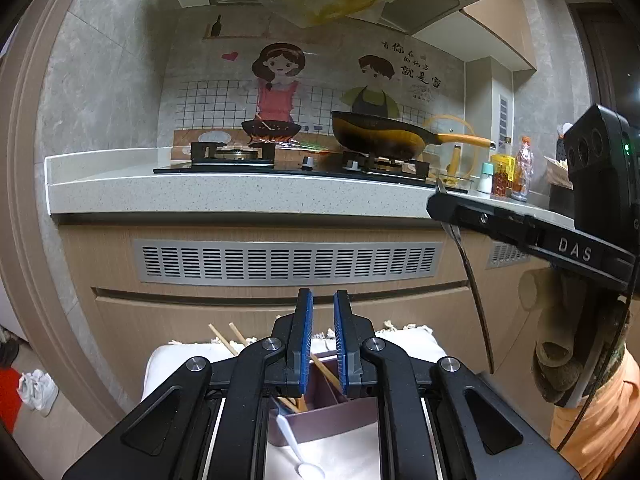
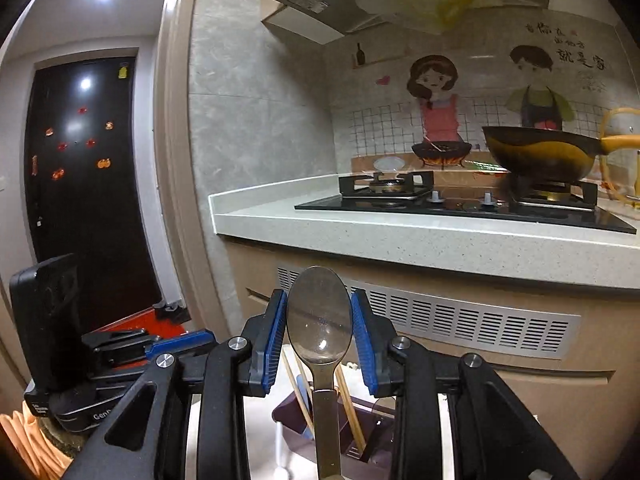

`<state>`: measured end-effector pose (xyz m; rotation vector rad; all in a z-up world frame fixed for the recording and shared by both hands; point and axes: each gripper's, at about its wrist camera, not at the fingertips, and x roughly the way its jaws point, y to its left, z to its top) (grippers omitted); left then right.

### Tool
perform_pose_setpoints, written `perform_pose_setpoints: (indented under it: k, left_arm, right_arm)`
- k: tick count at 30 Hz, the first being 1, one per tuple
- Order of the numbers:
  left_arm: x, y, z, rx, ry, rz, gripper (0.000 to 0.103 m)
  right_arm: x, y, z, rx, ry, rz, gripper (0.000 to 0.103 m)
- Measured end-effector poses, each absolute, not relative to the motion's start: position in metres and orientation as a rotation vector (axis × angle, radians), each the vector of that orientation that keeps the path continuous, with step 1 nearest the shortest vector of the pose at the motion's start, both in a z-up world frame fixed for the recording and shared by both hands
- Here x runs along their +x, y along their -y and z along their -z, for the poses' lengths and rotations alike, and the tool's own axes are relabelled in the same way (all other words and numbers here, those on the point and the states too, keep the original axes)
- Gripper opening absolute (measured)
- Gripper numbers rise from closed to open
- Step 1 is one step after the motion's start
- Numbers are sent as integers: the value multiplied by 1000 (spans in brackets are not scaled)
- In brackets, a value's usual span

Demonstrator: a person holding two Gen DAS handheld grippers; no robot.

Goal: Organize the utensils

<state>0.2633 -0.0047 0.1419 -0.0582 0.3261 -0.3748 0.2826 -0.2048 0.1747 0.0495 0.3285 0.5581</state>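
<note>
My right gripper (image 2: 319, 334) is shut on a metal spoon (image 2: 320, 316), bowl up between the blue pads, handle hanging down over a purple utensil holder (image 2: 372, 436) with wooden chopsticks (image 2: 350, 408) in it. In the left wrist view the right gripper (image 1: 444, 200) holds the spoon (image 1: 476, 300) at the right. My left gripper (image 1: 320, 340) is empty, its jaws a narrow gap apart, above the purple holder (image 1: 324, 420). Chopsticks (image 1: 236, 338) stick out of it. A white plastic spoon (image 1: 298, 448) leans at its front.
The holder stands on a white cloth-covered surface (image 1: 408, 344). Ahead is a kitchen counter (image 1: 240, 196) with a gas hob (image 1: 304, 164), a wok (image 1: 380, 136) and condiment bottles (image 1: 516, 168). Wooden cabinet with vent grille (image 1: 288, 260) below. A dark door (image 2: 88, 184) stands left.
</note>
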Motion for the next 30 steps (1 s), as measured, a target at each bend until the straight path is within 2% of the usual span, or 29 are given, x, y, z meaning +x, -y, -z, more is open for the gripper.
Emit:
perform_pose_setpoints:
  k: [3,7,10,12,15,17,21,28,30]
  left_arm:
    - [266,0,-121,-56,-375,359,13]
    - [280,-14,-63,-93,-559,312,17]
    - [292,-26,-16,-169,-713,277,27]
    - [301,-33,12,-217,-815,248,43]
    - [310,-34,47,-283,-941,249,44]
    - [311,-25,58,-271,-965,254,47]
    - [318,-3,65,-231,-951,264,68]
    - [360,11,81,-148,-989,66,68]
    - [366,14,89,-141,-1008,64,64]
  right_arm:
    - [276,209,-152,19,-369,-561,30]
    - [274,208,-119,-5,-451,-573,30]
    - [272,209,-98,-5,-508,-576,30]
    - [269,210,-88,0,-541,-580,30]
    - [265,210,-75,-15,-574,-575,30]
    - [261,210,-66,-22,-588,-573,30]
    - [255,210,-55,-39,-606,-567,30]
    - [248,213,-44,-39,-623,-570,31]
    - [245,217,-43,-32,-619,-573,31]
